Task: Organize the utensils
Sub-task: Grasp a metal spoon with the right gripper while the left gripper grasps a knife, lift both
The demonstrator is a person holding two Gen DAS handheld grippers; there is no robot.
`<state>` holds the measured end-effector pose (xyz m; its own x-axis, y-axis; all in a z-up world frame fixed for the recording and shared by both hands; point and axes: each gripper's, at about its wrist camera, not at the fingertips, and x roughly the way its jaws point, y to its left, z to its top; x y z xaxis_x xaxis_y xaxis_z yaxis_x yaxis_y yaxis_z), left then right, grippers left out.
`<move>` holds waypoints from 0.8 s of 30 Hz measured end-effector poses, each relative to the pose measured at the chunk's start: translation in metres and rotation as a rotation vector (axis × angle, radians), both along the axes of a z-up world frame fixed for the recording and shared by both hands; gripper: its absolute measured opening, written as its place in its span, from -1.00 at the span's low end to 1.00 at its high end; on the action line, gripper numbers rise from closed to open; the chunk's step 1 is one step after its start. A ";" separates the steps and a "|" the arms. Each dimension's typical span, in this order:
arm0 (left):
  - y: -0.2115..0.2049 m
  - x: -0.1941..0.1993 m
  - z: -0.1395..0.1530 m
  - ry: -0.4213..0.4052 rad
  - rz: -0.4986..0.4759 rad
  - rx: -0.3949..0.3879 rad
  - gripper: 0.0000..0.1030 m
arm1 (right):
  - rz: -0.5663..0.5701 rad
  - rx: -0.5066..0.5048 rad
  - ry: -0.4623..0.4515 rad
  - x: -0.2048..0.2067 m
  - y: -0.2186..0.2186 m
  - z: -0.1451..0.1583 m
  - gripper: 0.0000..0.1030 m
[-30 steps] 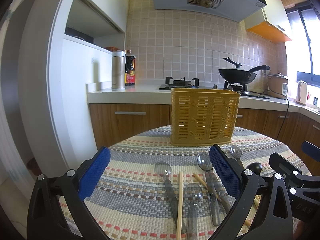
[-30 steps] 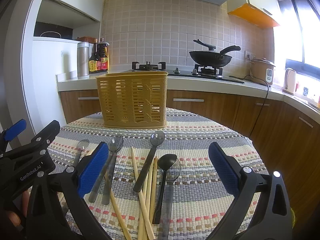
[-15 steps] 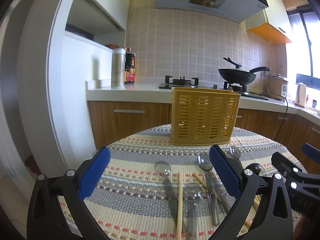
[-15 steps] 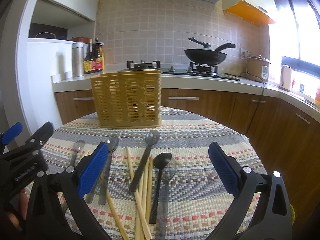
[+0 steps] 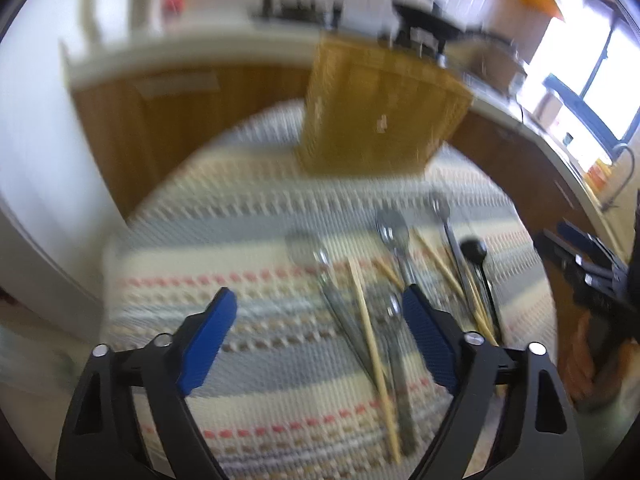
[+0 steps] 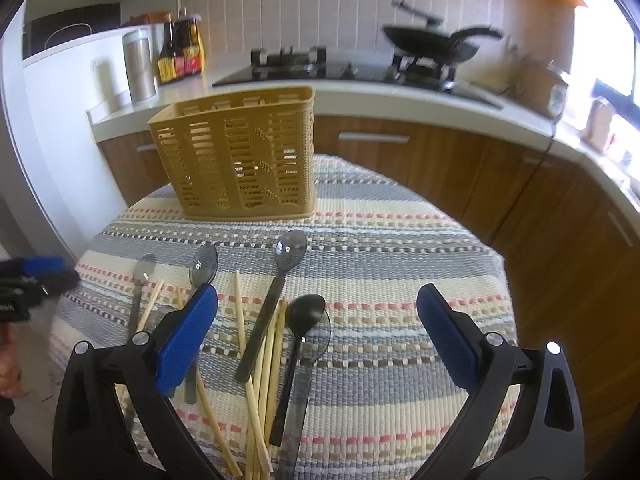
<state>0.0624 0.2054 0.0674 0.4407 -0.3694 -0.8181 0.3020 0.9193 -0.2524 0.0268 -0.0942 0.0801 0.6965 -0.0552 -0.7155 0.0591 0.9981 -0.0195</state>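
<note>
Left gripper [image 5: 316,328], black-framed with blue pads, hangs spread wide and empty over the striped woven tablecloth [image 5: 240,264]; this view is motion-blurred. Wooden chopsticks [image 5: 370,344] and grey spoons [image 5: 394,232] lie ahead, before the yellow slotted plastic basket [image 5: 380,120].

Right gripper [image 6: 318,338] gapes likewise, holding nothing, above a black spoon [image 6: 304,316] and chopsticks [image 6: 264,364]. Bottle labels [image 6: 180,66] on the counter are unreadable.
</note>
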 end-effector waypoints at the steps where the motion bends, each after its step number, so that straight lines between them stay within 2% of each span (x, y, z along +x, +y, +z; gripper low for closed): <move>1: -0.001 0.008 -0.005 0.042 -0.008 0.004 0.34 | 0.011 0.016 0.045 0.012 -0.003 0.002 0.74; 3: -0.005 0.019 -0.015 0.101 -0.034 0.017 0.32 | 0.029 0.068 0.116 0.033 -0.010 0.002 0.68; 4: -0.008 0.028 -0.021 0.140 -0.026 0.033 0.22 | 0.035 0.089 0.142 0.040 -0.013 0.000 0.62; 6: -0.020 0.037 -0.032 0.195 -0.025 0.044 0.02 | 0.048 0.150 0.253 0.070 -0.020 -0.009 0.51; 8: -0.028 0.047 -0.043 0.241 -0.035 0.060 -0.06 | 0.059 0.200 0.338 0.090 -0.023 -0.021 0.38; 10: -0.037 0.053 -0.050 0.255 -0.036 0.101 -0.14 | 0.054 0.255 0.430 0.110 -0.027 -0.038 0.28; 13: -0.048 0.058 -0.051 0.245 -0.038 0.149 -0.17 | 0.041 0.318 0.535 0.133 -0.030 -0.064 0.17; 17: -0.063 0.064 -0.052 0.231 -0.053 0.226 -0.30 | 0.037 0.296 0.587 0.151 -0.022 -0.078 0.04; 18: -0.067 0.065 -0.052 0.218 -0.060 0.257 -0.43 | 0.034 0.277 0.594 0.155 -0.017 -0.082 0.03; 24: -0.080 0.084 -0.050 0.166 -0.095 0.314 -0.53 | 0.035 0.162 0.609 0.166 0.010 -0.085 -0.08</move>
